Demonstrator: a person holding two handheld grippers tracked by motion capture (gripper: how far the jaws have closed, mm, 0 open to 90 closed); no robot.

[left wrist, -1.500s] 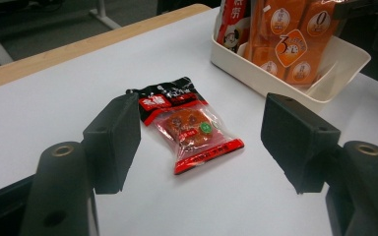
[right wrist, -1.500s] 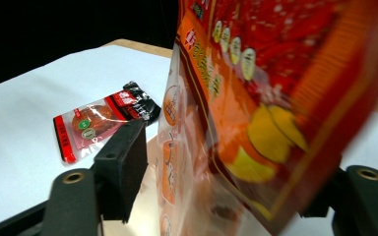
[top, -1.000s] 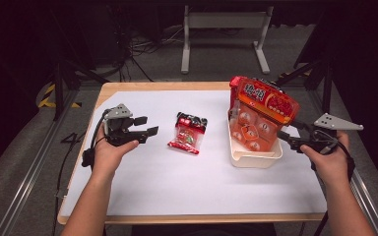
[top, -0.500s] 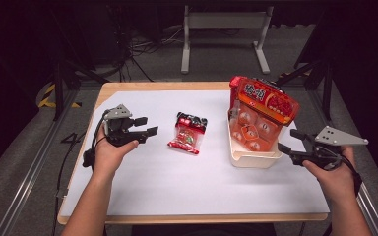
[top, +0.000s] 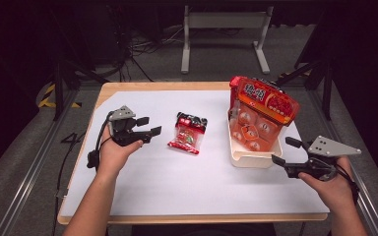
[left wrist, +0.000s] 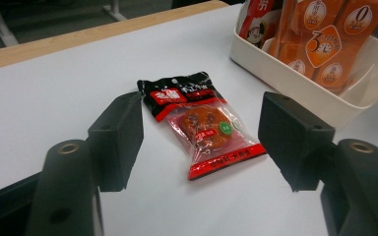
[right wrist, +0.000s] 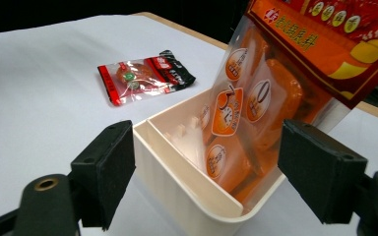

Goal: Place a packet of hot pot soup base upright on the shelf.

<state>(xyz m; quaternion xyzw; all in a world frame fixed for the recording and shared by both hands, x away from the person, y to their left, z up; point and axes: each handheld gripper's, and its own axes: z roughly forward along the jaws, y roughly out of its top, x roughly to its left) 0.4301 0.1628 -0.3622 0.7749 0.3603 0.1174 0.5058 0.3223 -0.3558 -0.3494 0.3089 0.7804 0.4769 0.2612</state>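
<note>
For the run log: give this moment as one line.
left gripper: open, empty | right gripper: open, empty | snack packet: on table | orange bag: in bin

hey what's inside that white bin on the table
The bin holds a large orange bag of wrapped packets, leaning upright and sticking out above the rim. The near part looks empty; the floor under the bag is hidden.

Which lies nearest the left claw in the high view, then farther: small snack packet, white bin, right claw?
1. Small snack packet, just beyond the left claw toward table centre.
2. White bin, further across, holding the big orange bag.
3. Right claw, at the far side.
</note>
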